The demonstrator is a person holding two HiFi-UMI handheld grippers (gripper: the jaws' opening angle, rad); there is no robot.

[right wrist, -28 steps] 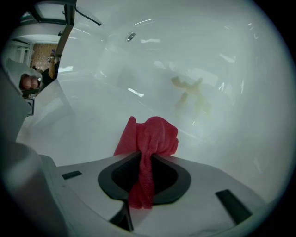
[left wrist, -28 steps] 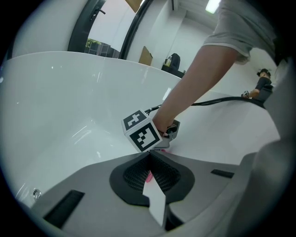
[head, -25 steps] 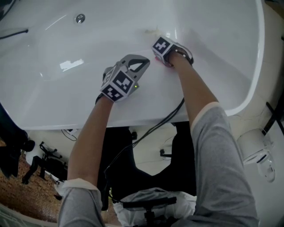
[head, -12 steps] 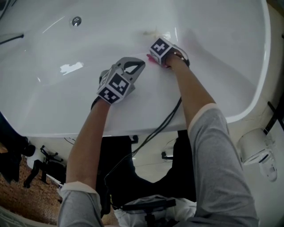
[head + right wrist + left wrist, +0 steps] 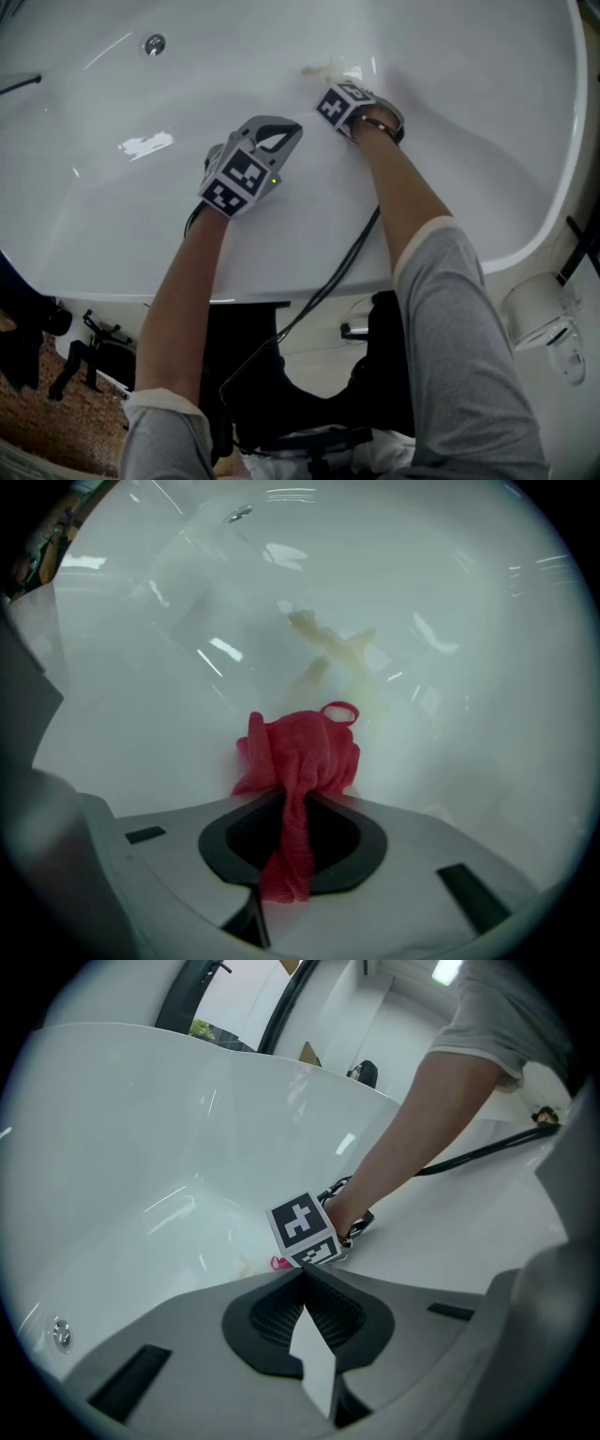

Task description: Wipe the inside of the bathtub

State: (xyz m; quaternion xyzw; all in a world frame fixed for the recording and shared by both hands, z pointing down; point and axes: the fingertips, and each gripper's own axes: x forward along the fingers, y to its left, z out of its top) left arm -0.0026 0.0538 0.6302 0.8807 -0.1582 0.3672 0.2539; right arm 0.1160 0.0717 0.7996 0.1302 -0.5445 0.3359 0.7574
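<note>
The white bathtub fills the head view. On its inner slope lies a yellowish smear, which shows larger in the right gripper view. My right gripper is shut on a red cloth, bunched against the tub wall just below the smear. From above, only the marker cube of the right gripper shows and the cloth is hidden. My left gripper hovers to its left over the near slope, jaws shut on nothing. It faces the right gripper's cube and a pink edge of cloth.
A metal drain fitting sits far left in the tub, also seen at the drain. A black cable runs over the near rim. A white canister stands outside at the right; black gear lies on the floor.
The right gripper has pushed the cloth up the tub wall toward the yellowish smear. The left gripper has drifted slightly up and left, still shut.
</note>
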